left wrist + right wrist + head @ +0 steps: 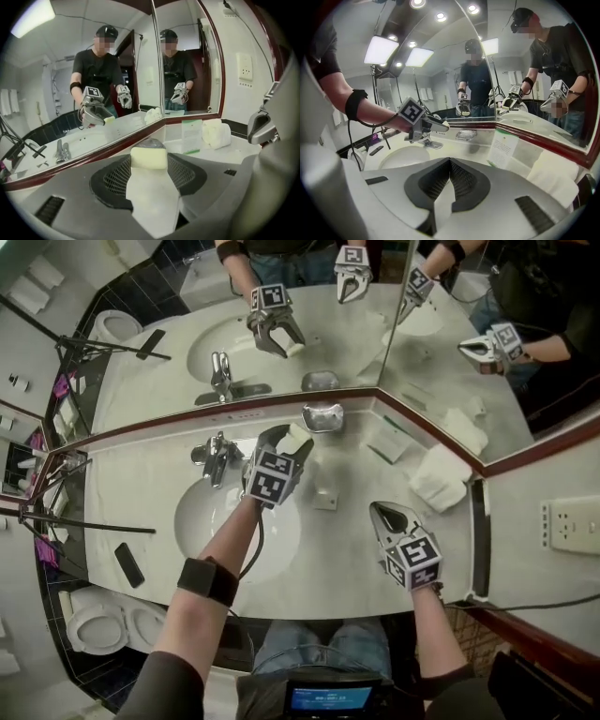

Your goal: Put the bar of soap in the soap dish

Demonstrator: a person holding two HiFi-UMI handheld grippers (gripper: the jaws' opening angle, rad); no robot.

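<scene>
A pale yellow bar of soap (pixel 297 439) is clamped between the jaws of my left gripper (pixel 287 440), held over the counter just behind the basin. In the left gripper view the soap bar (pixel 148 157) sits at the jaw tips, and the rounded metal soap dish (pixel 151 142) peeks out right behind it. The soap dish (pixel 323 416) stands against the mirror ledge, a little beyond and to the right of the soap. My right gripper (pixel 382 512) hovers over the counter's right part, jaws shut and empty. From the right gripper view the dish (pixel 466 134) looks empty.
A chrome faucet (pixel 217 458) stands behind the sink basin (pixel 202 521). A folded white towel (pixel 441 477) and a printed card (pixel 386 442) lie at the right near the angled mirror. A small square item (pixel 324 499) lies mid-counter. A dark handset (pixel 129 564) rests at the left edge.
</scene>
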